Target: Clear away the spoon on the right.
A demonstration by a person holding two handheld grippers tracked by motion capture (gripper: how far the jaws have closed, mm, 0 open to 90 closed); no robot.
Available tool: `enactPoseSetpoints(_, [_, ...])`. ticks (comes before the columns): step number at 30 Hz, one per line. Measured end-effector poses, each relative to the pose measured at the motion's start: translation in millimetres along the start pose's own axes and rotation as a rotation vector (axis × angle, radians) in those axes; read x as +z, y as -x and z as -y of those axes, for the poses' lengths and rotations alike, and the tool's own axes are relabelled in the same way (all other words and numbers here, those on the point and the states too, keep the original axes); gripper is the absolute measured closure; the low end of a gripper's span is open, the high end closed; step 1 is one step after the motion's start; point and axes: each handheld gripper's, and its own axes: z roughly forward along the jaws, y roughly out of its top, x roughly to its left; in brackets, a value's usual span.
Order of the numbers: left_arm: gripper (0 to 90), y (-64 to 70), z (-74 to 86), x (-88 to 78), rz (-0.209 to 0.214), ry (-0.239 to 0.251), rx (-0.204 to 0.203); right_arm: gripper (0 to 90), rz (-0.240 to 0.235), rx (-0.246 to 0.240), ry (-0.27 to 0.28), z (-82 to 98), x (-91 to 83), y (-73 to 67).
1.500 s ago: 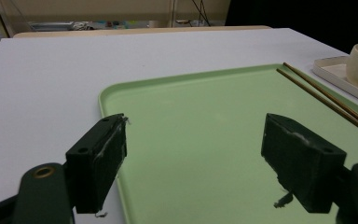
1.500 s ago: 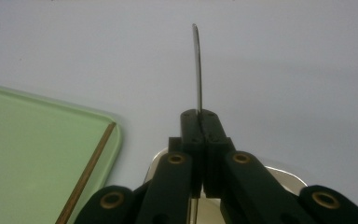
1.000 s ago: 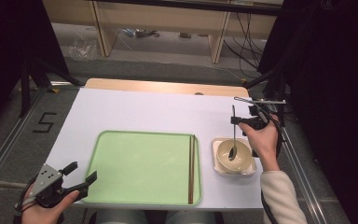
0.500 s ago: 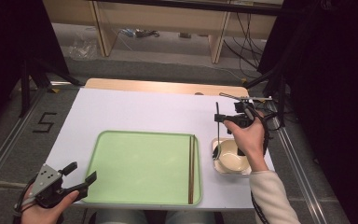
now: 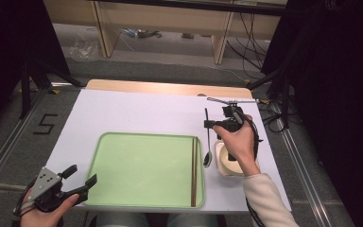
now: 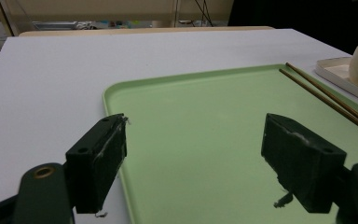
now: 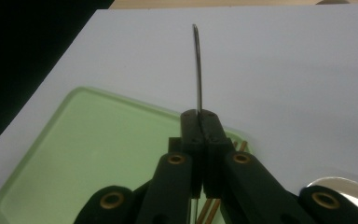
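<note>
The right gripper (image 5: 211,124) is clamped tight on a spoon (image 5: 208,142), which hangs just off the tray's (image 5: 142,142) right edge, next to the bowl (image 5: 223,161). The left gripper (image 5: 78,179) sits by the tray's near-left corner, jaws wide apart, holding nothing.

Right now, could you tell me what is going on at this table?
A person works with two handheld grippers. The right gripper is shut on a metal spoon, held between the cream bowl and the green tray, bowl end down. Brown chopsticks lie along the tray's right side. The left gripper waits open at the tray's near left corner.
</note>
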Motion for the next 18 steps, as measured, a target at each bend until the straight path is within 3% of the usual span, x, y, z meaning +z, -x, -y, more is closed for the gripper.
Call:
enactPoseSetpoints(2, [21.8,0.1,0.0,-0.4,-0.001,0.0,-0.002,90.0,0.002,0.016,-0.018,2.0,4.8,-6.6])
enactPoseSetpoints(4, [21.8,0.0,0.2,-0.5,-0.001,0.002,-0.003,90.0,0.0,0.008,-0.031,3.6,9.4,-10.3])
enactPoseSetpoints(5, [21.8,-0.1,0.2,-0.6,0.0,0.002,-0.002,90.0,0.005,-0.027,-0.025,4.4,13.1,-10.6])
enactPoseSetpoints(6, [21.8,-0.1,0.2,-0.7,0.001,0.002,-0.003,90.0,-0.003,-0.001,-0.038,5.6,15.0,-14.0])
enactPoseSetpoints(7, [21.8,-0.2,0.2,-0.8,0.001,0.002,-0.003,90.0,-0.005,-0.028,-0.039,5.9,17.0,-13.4])
enactPoseSetpoints(9, [21.8,-0.1,0.2,-0.9,0.001,0.002,-0.002,90.0,-0.015,-0.034,-0.052,8.0,21.6,-16.1])
enactPoseSetpoints(18, [21.8,0.3,0.0,-1.0,0.002,0.002,0.0,90.0,-0.014,-0.033,-0.11,18.3,38.9,-27.7])
